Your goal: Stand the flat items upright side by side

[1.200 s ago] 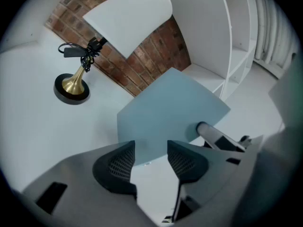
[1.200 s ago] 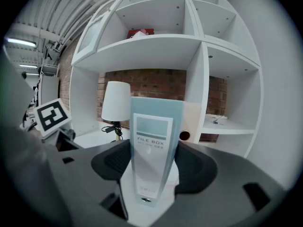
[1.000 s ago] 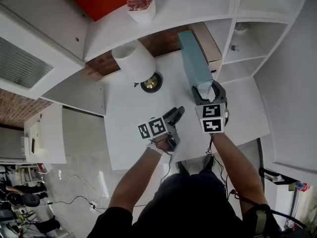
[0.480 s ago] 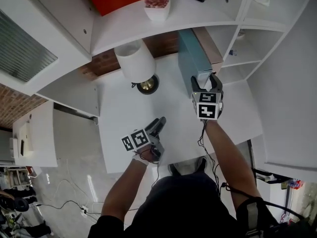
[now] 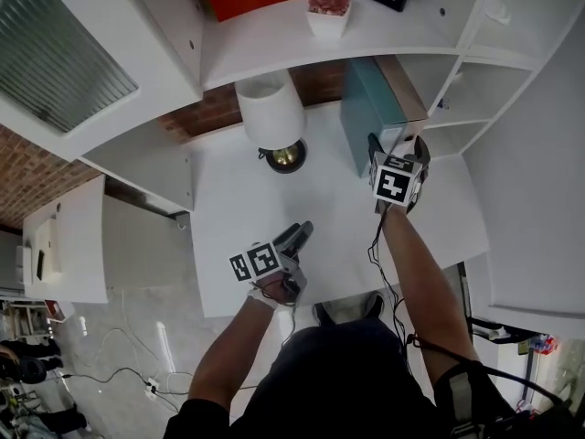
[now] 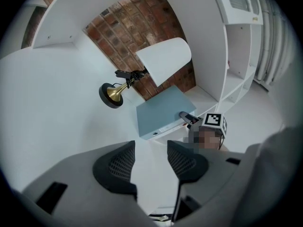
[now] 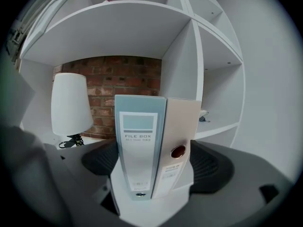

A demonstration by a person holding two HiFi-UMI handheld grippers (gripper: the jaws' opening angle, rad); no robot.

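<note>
A blue file box (image 7: 138,145) and a beige file box (image 7: 180,136) stand upright side by side on the white desk, spines towards me. In the head view the blue box (image 5: 366,108) and the beige box (image 5: 402,85) sit against the shelf unit. My right gripper (image 5: 396,144) is at their near end. Its jaws have just been opening and both boxes stand between the pads (image 7: 102,160), which no longer press on them. My left gripper (image 5: 297,236) hangs open and empty over the desk's front part, well left of the boxes.
A white-shaded lamp (image 5: 271,112) with a brass base stands on the desk (image 5: 247,208) left of the boxes, before a brick wall. White shelves (image 5: 457,108) rise on the right. A potted plant (image 5: 327,12) sits on the shelf above.
The right gripper's jaws have spread wider around the boxes' near end. The left gripper has drawn back towards the desk's front edge. The blue box now stands flush against the beige one.
</note>
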